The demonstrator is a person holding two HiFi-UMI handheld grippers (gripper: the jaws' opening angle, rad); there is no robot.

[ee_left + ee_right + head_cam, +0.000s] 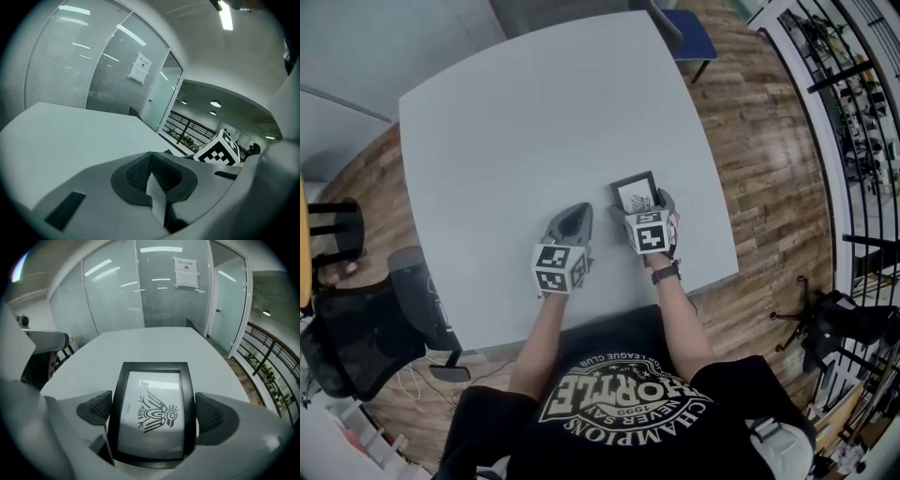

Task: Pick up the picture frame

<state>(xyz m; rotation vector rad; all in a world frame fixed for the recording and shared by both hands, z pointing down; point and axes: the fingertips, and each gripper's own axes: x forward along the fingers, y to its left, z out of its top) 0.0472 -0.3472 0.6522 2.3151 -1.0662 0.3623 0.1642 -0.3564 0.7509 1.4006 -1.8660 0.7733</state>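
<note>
My right gripper (643,206) is at the near right part of the table (534,122), and the picture frame (636,194) sits between its fingers. In the right gripper view the right gripper (153,409) has its jaws wide apart with the picture frame (151,420) filling the gap. One dark pad (96,408) is against the frame's left edge and the other lies against its right edge, and I see no gap on either side. The frame is black, with a white print of a line drawing facing up. Its far end points away from me across the table (154,341). I cannot tell whether it rests on the tabletop or is lifted off it.

My left gripper (578,214) is just to the left of the right one, near the frame but not touching it. In the left gripper view the left gripper (151,161) has its jaws closed together, pad against pad, with nothing between them, and the bare table (70,131) stretches beyond.

A black chair (366,328) stands off the table's near left corner and a blue chair (686,33) at its far edge. The wood floor (759,159) runs to a dark railing (853,94) on the right.
</note>
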